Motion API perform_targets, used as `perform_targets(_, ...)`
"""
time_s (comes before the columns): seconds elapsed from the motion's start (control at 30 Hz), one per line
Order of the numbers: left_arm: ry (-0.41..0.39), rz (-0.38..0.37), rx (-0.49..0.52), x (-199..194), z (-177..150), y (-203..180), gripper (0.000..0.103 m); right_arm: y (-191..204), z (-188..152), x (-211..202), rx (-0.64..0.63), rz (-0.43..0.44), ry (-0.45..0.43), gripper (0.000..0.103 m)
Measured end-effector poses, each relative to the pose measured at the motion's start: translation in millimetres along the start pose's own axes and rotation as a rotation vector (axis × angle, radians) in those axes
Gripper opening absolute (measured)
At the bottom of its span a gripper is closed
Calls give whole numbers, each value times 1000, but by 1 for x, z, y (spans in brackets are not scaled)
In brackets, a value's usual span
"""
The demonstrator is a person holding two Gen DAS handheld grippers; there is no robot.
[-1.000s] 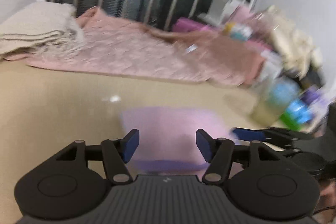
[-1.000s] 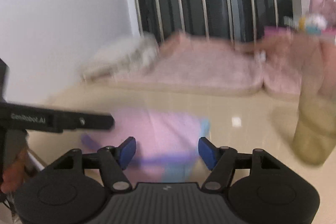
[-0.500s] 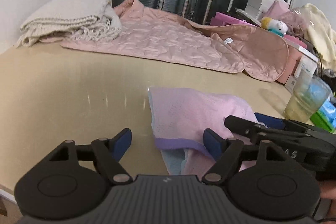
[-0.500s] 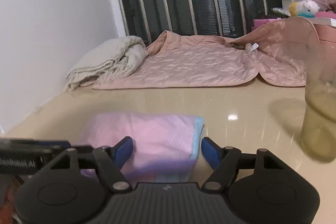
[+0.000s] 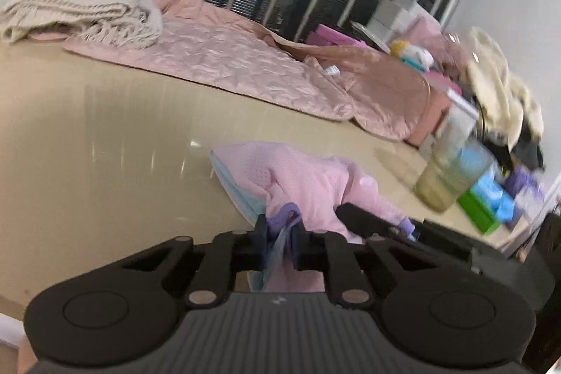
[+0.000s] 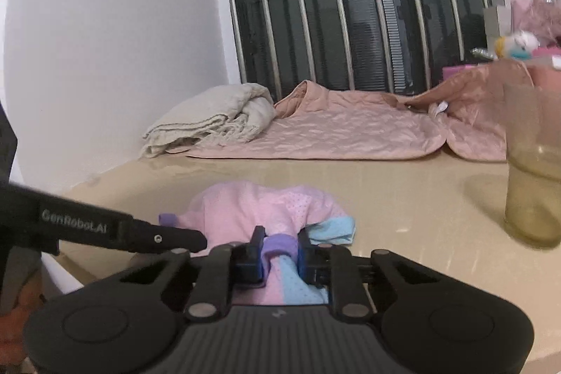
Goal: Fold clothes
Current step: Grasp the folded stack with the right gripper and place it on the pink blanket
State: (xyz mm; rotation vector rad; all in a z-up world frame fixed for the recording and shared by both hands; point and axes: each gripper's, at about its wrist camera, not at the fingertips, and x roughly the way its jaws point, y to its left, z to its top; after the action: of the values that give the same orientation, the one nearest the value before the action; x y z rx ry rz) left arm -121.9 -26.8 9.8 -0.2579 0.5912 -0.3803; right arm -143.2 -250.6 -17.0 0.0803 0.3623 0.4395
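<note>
Two grippers hold one small garment (image 6: pixel 266 209), and we see both sets of jaws clamped on its purple hem. The left gripper (image 5: pixel 280 233) has just been closing, and its jaws now pinch a bunched fold of purple and blue cloth. The right gripper (image 6: pixel 278 251) has likewise just been closing, and its jaws grip the purple band where pink meets blue. In the right wrist view the left gripper reaches in from the left, its tip touching the garment's near left edge.

The garment is pink mesh with a light blue layer and purple trim. It lies crumpled on the beige counter (image 5: pixel 105 135) near the front edge, and its near edge is gathered at the jaws.

Farther back on the counter we see a pink quilt (image 6: pixel 343 132) spread flat, with a folded cream blanket (image 6: pixel 210 121) touching its left end. A cup (image 6: pixel 533 170) holding yellowish liquid stands to the right, apart from the garment. Behind everything, metal bars (image 6: pixel 350 6) cover a dark window. Boxes and soft things crowd the far right, blurred.
</note>
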Motion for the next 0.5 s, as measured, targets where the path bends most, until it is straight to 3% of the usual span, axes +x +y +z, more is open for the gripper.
perform_targets(0.1,-38,-13,-13,-2,12,0,8,-4,17,1,33,36,-15,12)
perform_targets(0.23,-122,-34,40,-7,51,-10,8,-4,57,0,12,49,-85,12)
perform_targets(0.5,-257,-105,135,21,175,-24,8,-10,180,44,-106,-71,-183,12)
